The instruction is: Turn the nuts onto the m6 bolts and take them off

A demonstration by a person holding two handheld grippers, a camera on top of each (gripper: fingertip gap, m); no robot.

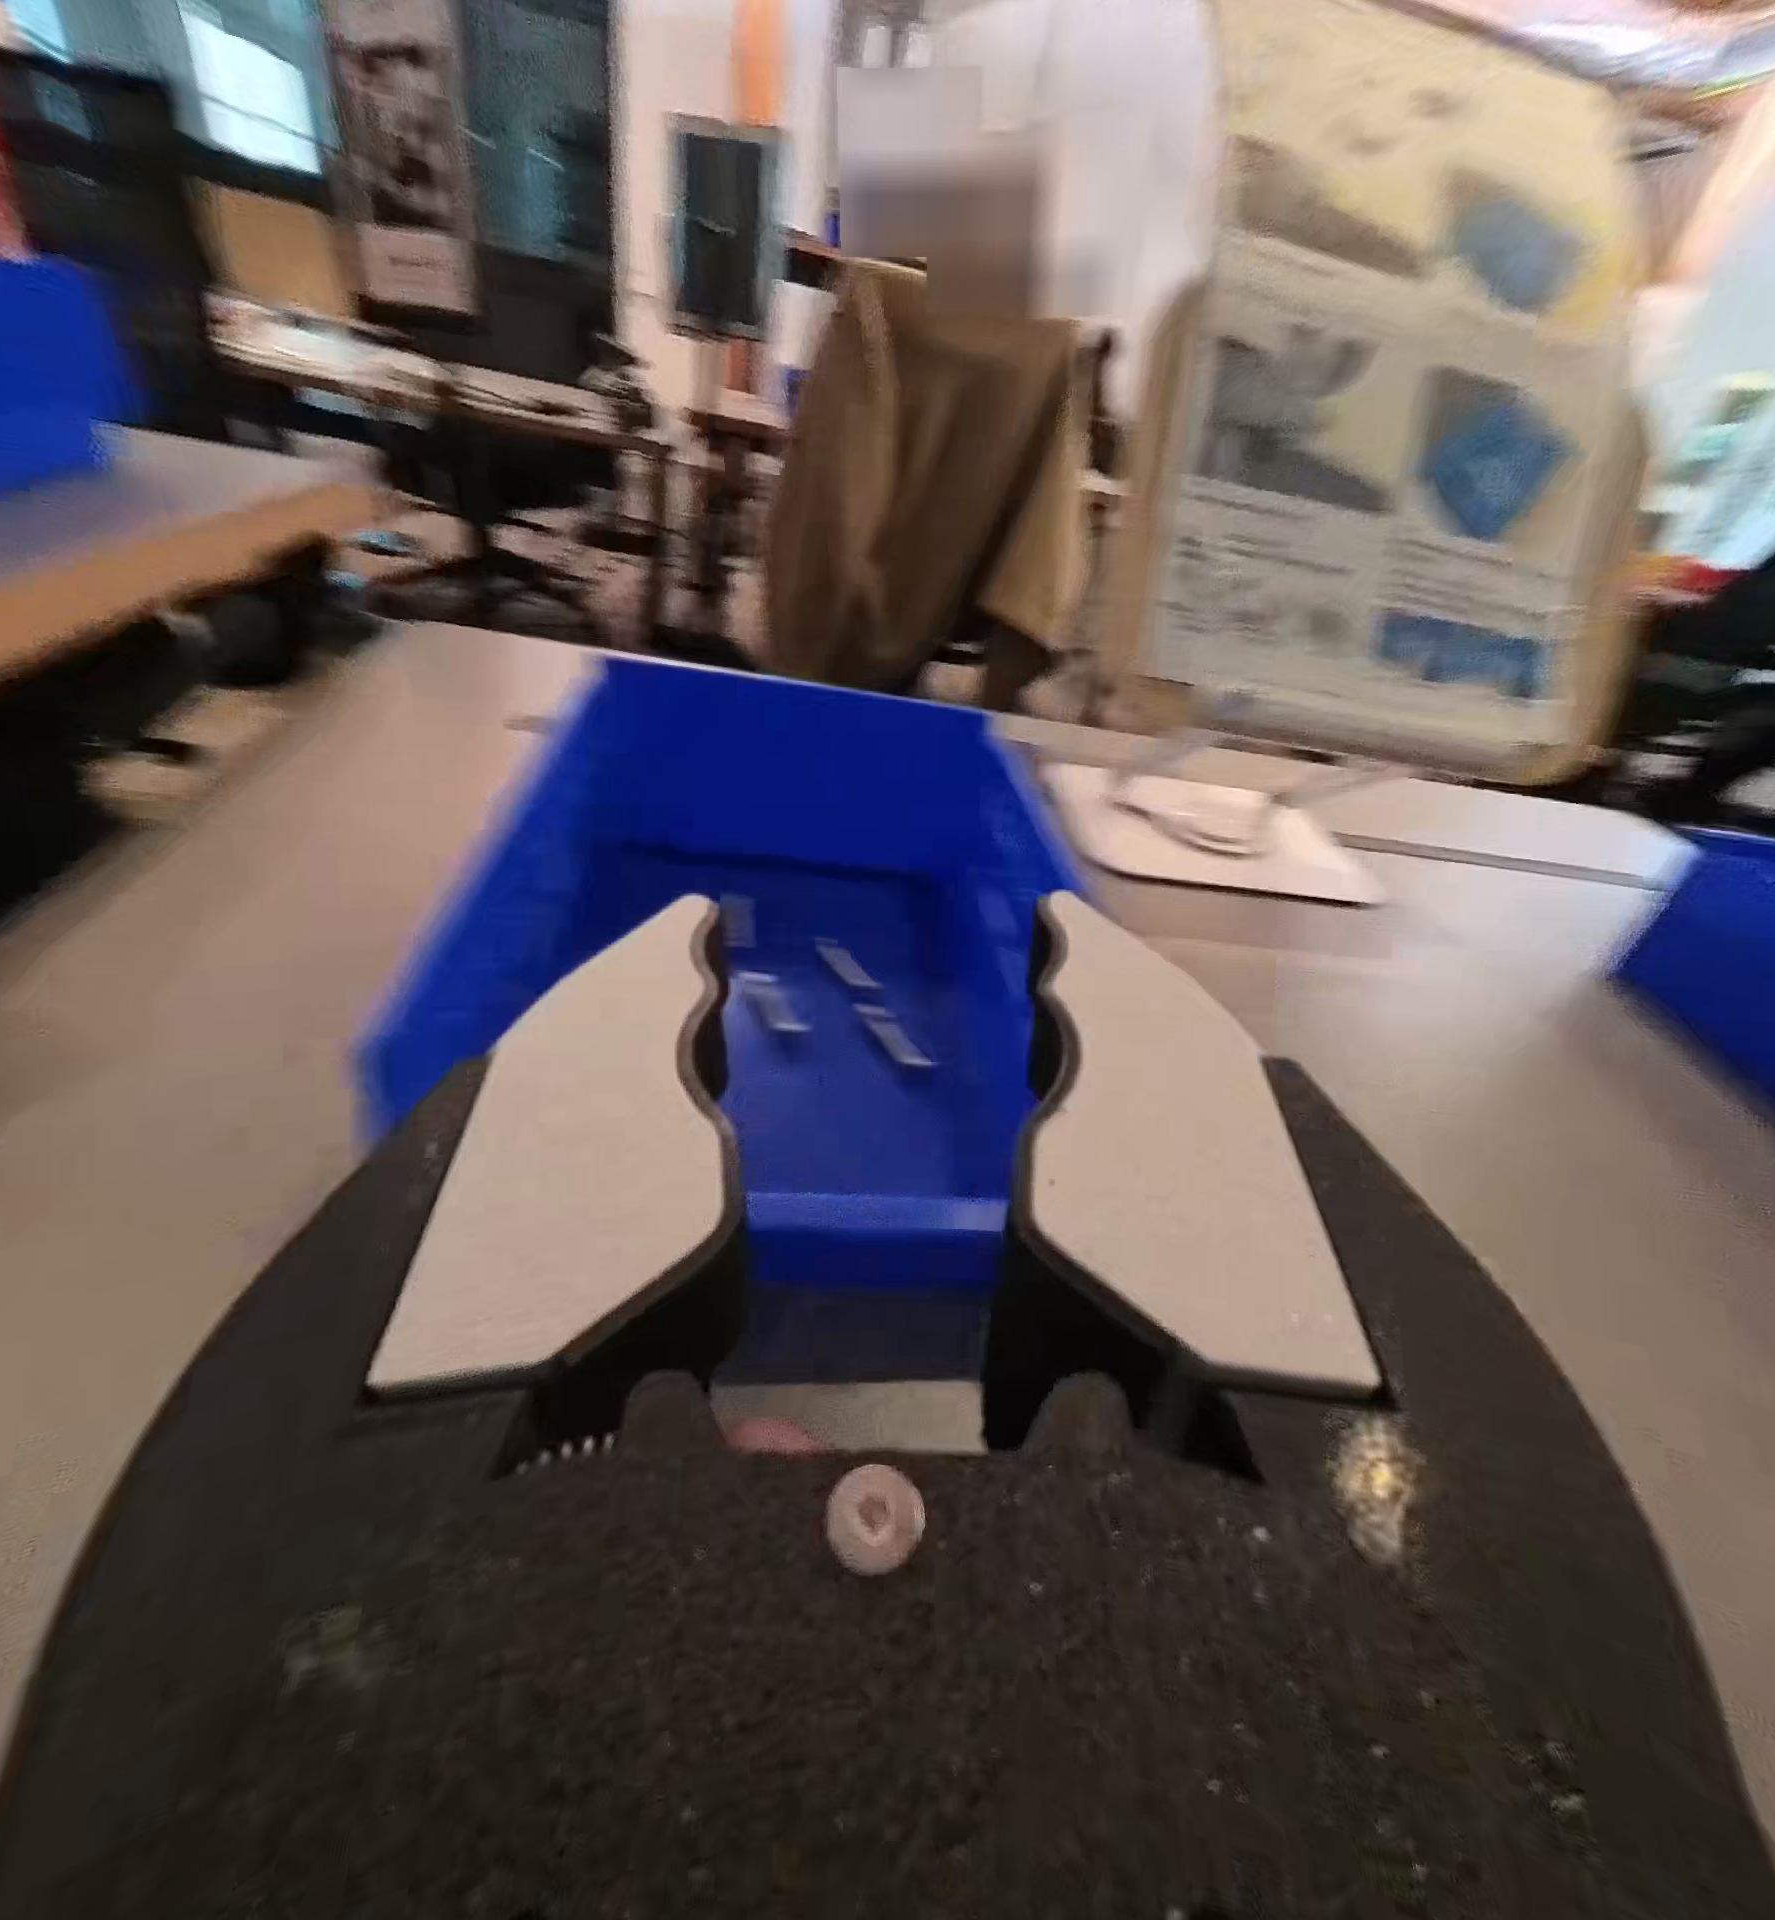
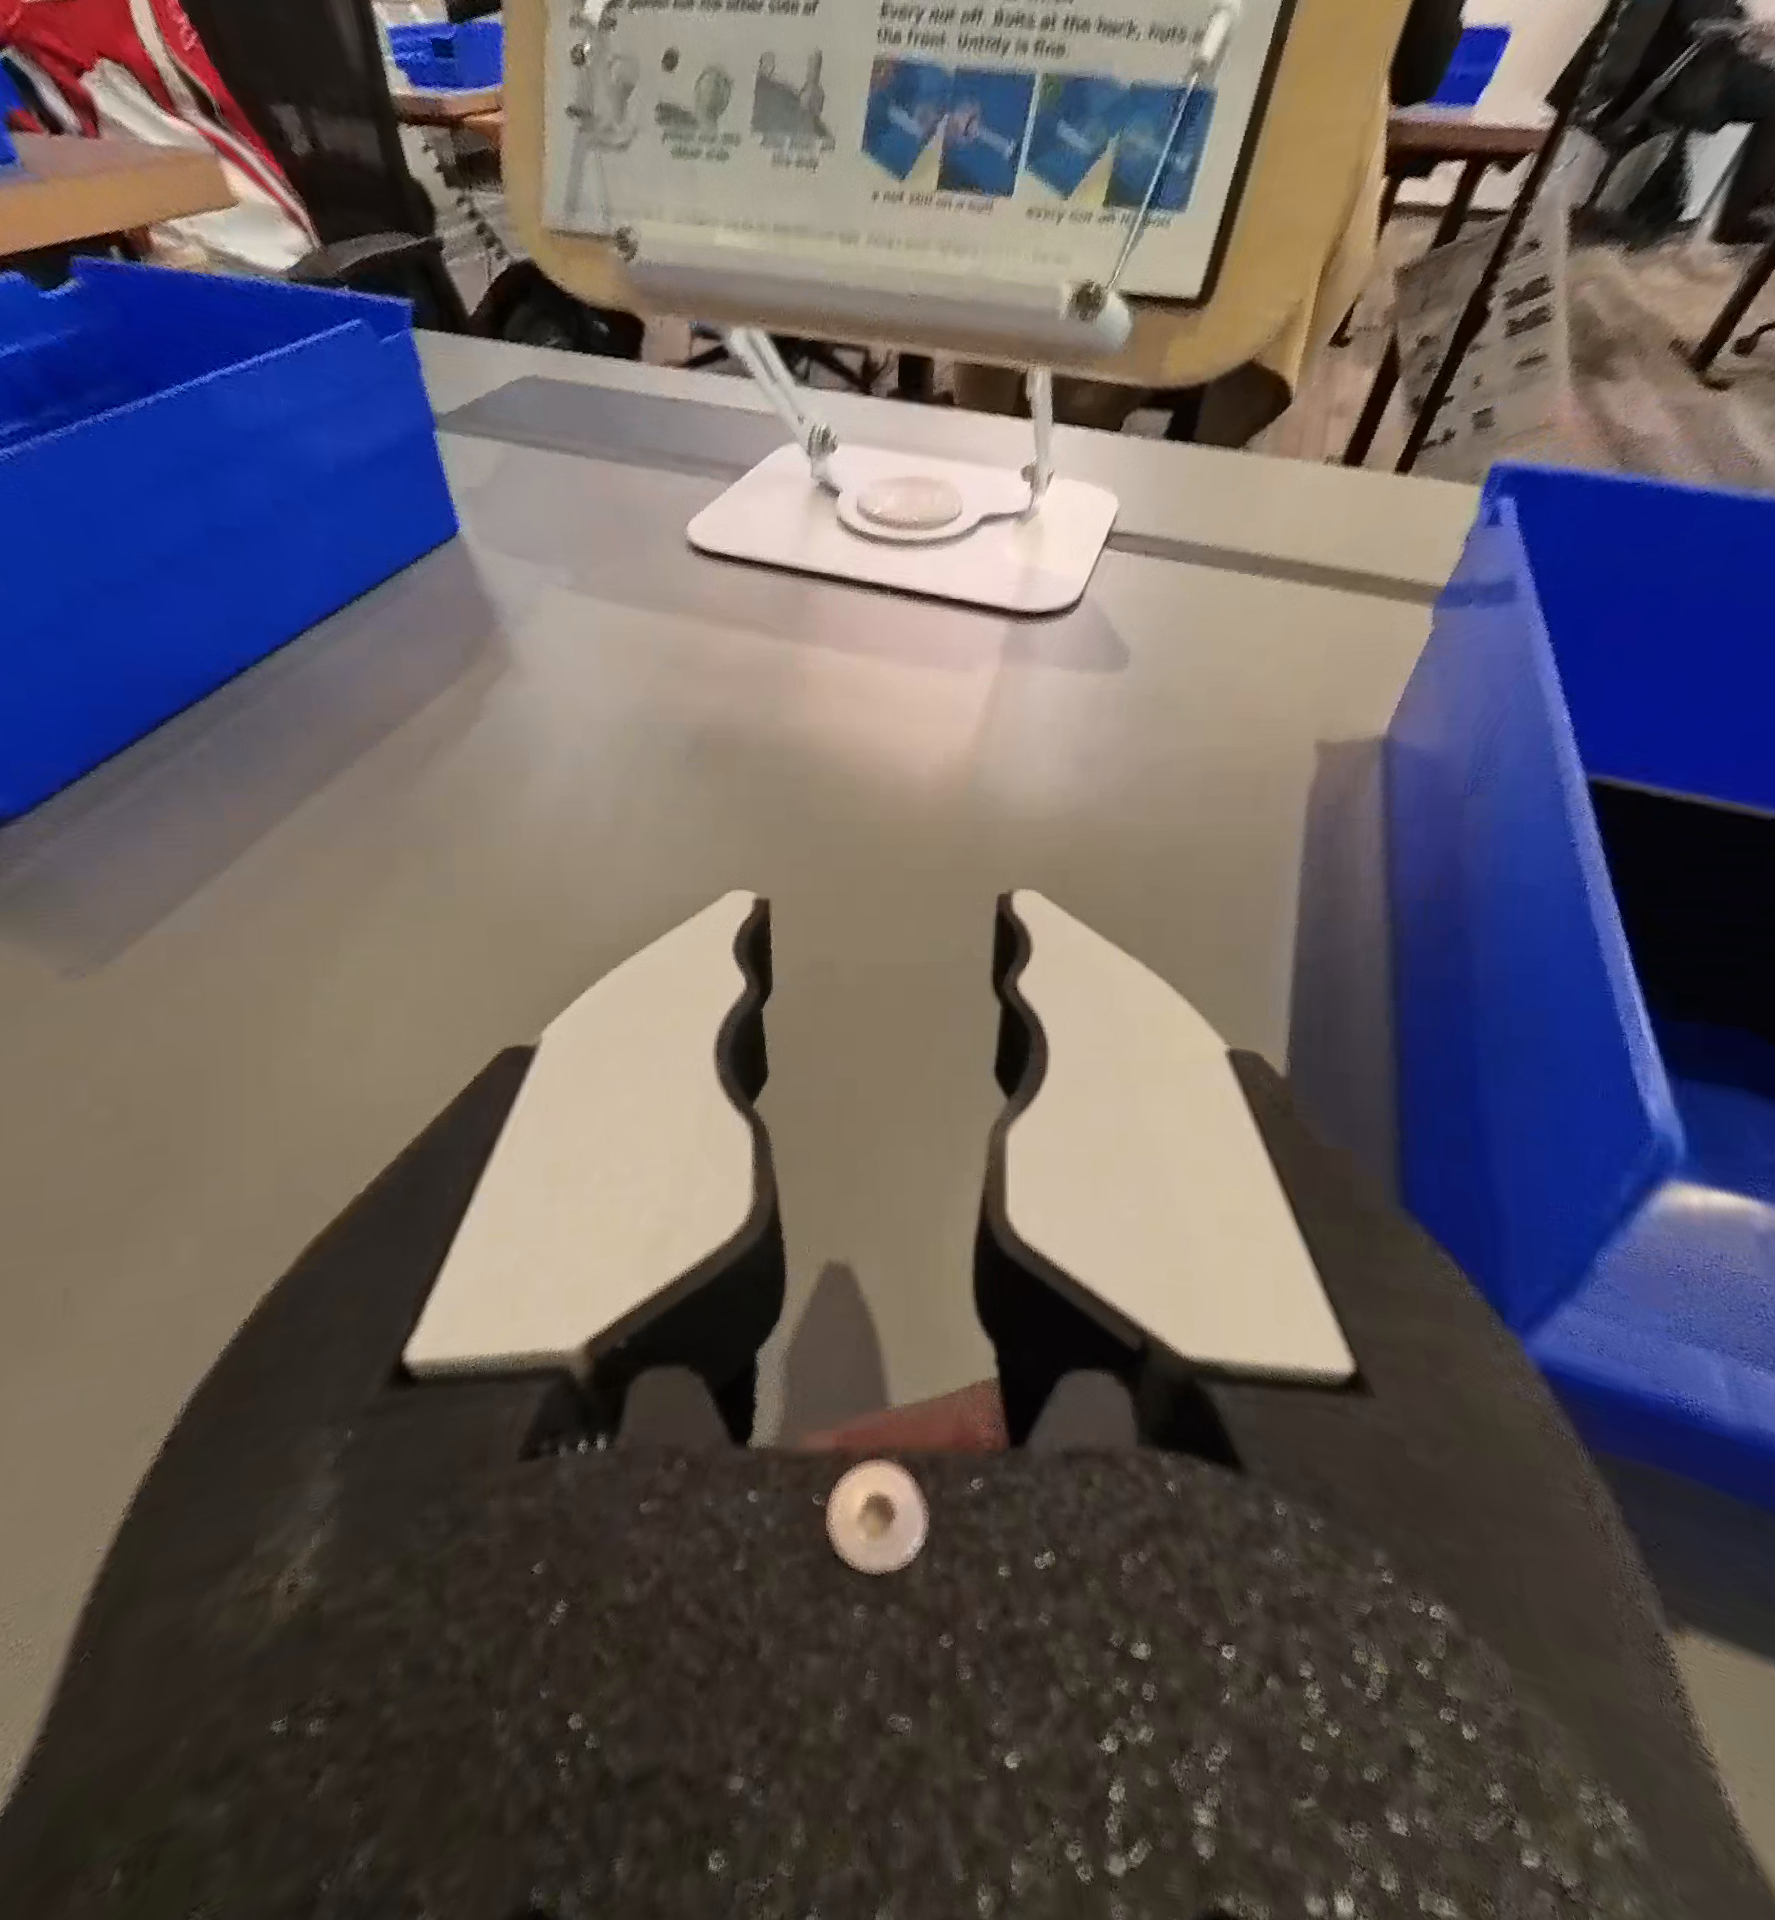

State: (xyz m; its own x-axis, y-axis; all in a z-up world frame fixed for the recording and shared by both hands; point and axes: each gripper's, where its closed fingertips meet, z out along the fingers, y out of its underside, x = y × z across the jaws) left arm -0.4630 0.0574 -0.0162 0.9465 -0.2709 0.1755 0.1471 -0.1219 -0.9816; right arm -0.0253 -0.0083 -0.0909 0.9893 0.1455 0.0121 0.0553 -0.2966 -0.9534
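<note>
Two grippers, both spread wide, both carrying nothing. The left gripper (image 1: 878,914) hangs over a blue bin (image 1: 789,769) on the grey desk (image 1: 187,935), fingers (image 1: 602,1091) parted with clear blue showing between them. Down on the bin floor lie several small silvery bolts (image 1: 893,1039), scattered loose and smeared by motion blur; whether any carries a nut, the blur will not let me say. None of them touches the pads. The whole left view is streaked, the room behind it a smudge, with a brown coat (image 1: 924,468) draped over a chair beyond the desk edge.

Over to the right gripper (image 2: 883,914): it is sharp and steady, fingers (image 2: 654,1122) apart over bare desk (image 2: 654,727), only the grey surface between the pads. Just to its right stands a second blue bin (image 2: 1548,935), its front open towards the camera, the inside too dark to read. Far left sits another blue bin (image 2: 187,582). Straight ahead, at the back of the desk, an instruction card (image 2: 893,135) rests on a white stand (image 2: 904,540), well clear of both grippers.
</note>
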